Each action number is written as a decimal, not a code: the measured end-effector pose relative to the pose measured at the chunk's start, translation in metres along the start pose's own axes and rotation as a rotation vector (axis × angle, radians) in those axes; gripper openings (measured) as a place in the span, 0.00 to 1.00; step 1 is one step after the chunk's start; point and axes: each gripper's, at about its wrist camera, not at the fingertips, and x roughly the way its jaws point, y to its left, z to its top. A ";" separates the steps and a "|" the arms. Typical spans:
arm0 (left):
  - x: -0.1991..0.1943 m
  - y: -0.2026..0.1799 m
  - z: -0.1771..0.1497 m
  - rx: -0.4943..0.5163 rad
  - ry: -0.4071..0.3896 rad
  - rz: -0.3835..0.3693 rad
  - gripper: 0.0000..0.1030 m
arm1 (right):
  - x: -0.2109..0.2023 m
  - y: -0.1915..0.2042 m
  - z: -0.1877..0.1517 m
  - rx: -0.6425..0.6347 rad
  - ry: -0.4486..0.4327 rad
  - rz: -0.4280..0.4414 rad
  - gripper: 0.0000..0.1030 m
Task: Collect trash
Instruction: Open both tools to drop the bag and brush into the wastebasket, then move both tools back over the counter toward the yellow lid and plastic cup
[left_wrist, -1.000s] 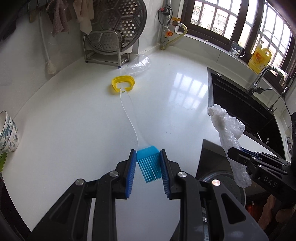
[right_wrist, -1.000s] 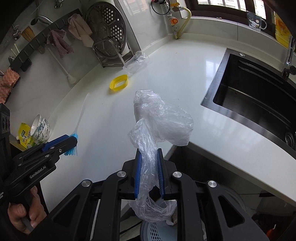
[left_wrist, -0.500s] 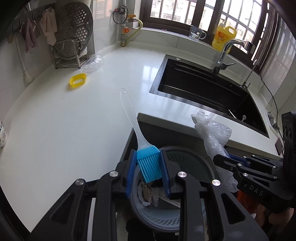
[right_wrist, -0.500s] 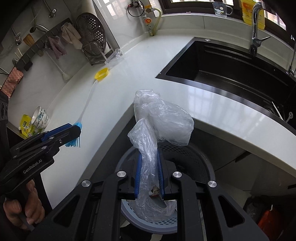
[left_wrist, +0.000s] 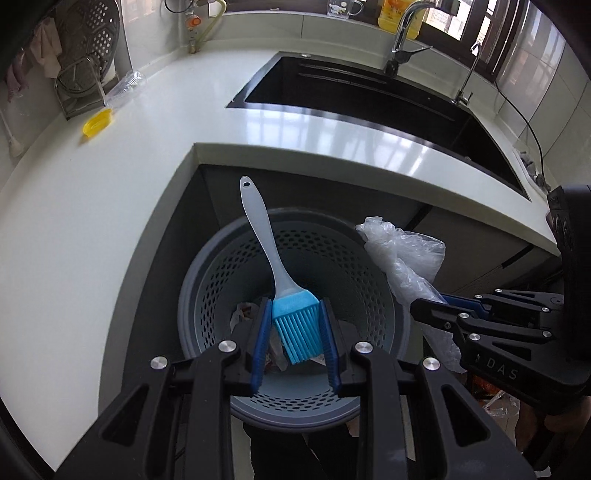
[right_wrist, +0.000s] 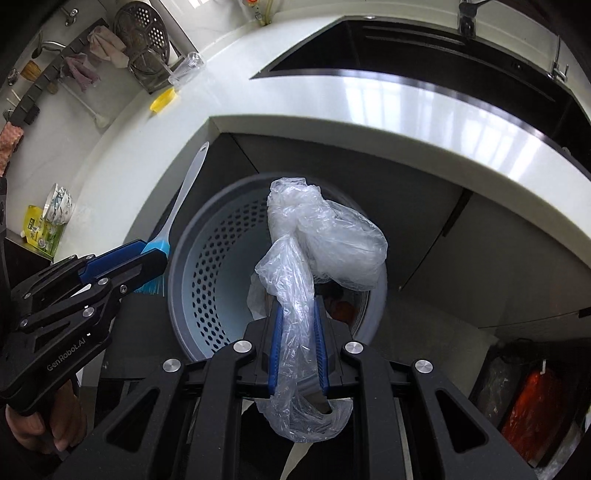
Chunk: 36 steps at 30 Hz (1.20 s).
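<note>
White counter (left_wrist: 92, 229) is the biggest thing in view, an L wrapping round w/ a black sink (left_wrist: 369, 99) set into its far run, tap at the back edge. Under the counter's inner corner, against the dark cabinet fronts, stands a grey perforated bin (left_wrist: 221, 273) w/ crumpled paper scraps at its bottom.

Right gripper (right_wrist: 298, 349) is over the bin's opening, blue pads clamped on a clear plastic bag (right_wrist: 325, 236); the bag's bunched top balloons out past the fingertips and its loose tail hangs below the jaws. In the left wrist view the same bag (left_wrist: 402, 258) sits at the bin's right rim.

Left gripper (left_wrist: 295, 332) is also above the bin, closed on the blue bristle head of a pastry brush (left_wrist: 267, 240). Its translucent handle points away from the gripper toward the counter's inner corner, hole end over the cabinet front. From the right wrist view the brush (right_wrist: 181, 203) is just left of the bin rim.

Far left corner of counter: metal steamer rack (left_wrist: 85, 70) against the wall, clear plastic bottle (left_wrist: 125, 86) lying beside it, yellow ring lid (left_wrist: 96, 123) just in front. Bowls (right_wrist: 59, 206) and a yellow-green packet (right_wrist: 38, 230) sit at the counter's near left end.
</note>
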 end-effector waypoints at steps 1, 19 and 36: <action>0.006 -0.001 -0.005 0.001 0.014 0.002 0.25 | 0.007 -0.002 -0.002 0.007 0.014 0.005 0.15; 0.043 0.016 -0.026 -0.045 0.064 0.072 0.53 | 0.047 -0.014 0.006 0.022 0.045 0.005 0.42; -0.018 0.024 0.005 -0.085 -0.023 0.088 0.55 | -0.007 -0.002 0.007 -0.010 0.012 0.036 0.42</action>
